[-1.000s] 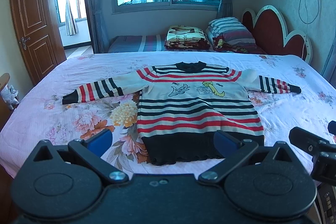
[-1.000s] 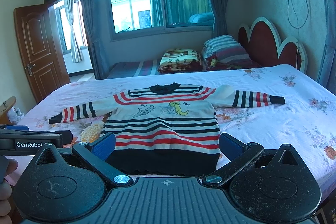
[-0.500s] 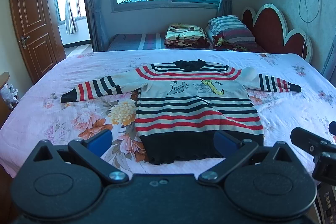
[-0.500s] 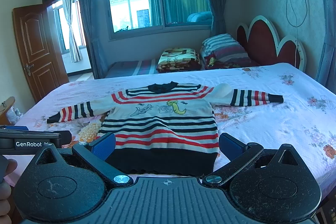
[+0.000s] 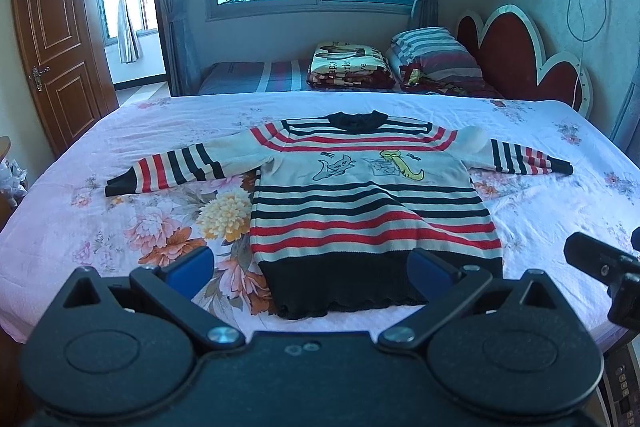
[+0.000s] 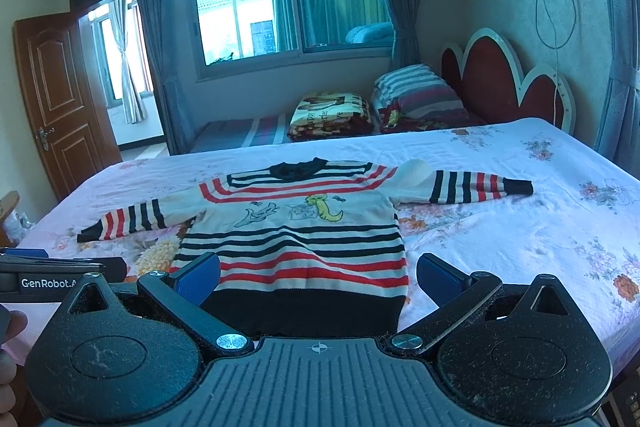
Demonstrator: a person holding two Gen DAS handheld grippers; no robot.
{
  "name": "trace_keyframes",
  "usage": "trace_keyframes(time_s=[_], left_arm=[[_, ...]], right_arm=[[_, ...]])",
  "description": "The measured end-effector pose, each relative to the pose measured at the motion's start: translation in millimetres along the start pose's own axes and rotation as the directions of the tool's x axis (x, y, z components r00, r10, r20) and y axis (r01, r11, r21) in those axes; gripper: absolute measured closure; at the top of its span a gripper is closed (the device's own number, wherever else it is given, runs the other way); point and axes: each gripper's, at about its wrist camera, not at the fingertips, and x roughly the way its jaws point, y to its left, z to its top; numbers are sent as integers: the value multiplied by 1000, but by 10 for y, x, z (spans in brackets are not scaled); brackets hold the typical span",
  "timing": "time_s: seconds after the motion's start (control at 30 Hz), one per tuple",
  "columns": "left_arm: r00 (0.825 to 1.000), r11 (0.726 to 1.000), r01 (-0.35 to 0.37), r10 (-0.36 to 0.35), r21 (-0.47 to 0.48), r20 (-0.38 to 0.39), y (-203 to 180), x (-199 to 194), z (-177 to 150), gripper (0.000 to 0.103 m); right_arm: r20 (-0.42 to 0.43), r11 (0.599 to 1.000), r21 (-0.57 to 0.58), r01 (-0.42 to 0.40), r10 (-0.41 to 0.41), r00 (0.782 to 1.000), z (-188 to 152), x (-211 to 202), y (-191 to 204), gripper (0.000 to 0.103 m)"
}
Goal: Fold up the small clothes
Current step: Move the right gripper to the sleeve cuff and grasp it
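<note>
A small striped sweater (image 5: pixel 368 203) in white, red and black lies flat on the bed, front up, both sleeves spread out sideways, black hem nearest me. It also shows in the right wrist view (image 6: pixel 296 239). My left gripper (image 5: pixel 310 267) is open and empty, held above the hem's left half. My right gripper (image 6: pixel 318 273) is open and empty, held above the hem. The left sleeve (image 5: pixel 168 171) points left and the right sleeve (image 5: pixel 524 161) points right.
The bed (image 5: pixel 80 227) has a pink floral sheet. Folded blankets and striped pillows (image 5: pixel 436 55) lie at a red headboard (image 5: pixel 520 63) behind. A brown door (image 5: pixel 56 43) stands open at left. The other gripper shows at each view's edge (image 5: pixel 600 267).
Both grippers have moved a little forward and lower toward the sweater's hem. The sweater has not moved. Both stay open.
</note>
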Motion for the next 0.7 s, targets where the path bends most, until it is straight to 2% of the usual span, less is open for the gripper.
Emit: trace_keyframes(time_s=[0.27,0.53,0.7], left_arm=[[1000,1000,-18,18,-16,-7,-31,351,121,0],[995,997,-82,81,-9,-56,-191,1026,426,0],[996,997,-83,83,-4,-44,-347,1409,624,0]], right_arm=[[-9,999,-35,4,-4,1000,32,393,-127,0],[-23,999,-35,0,0,1000,252,1073,-483,0],[-18,1000,-19,-9,9,1000,449,1497,-775,0]])
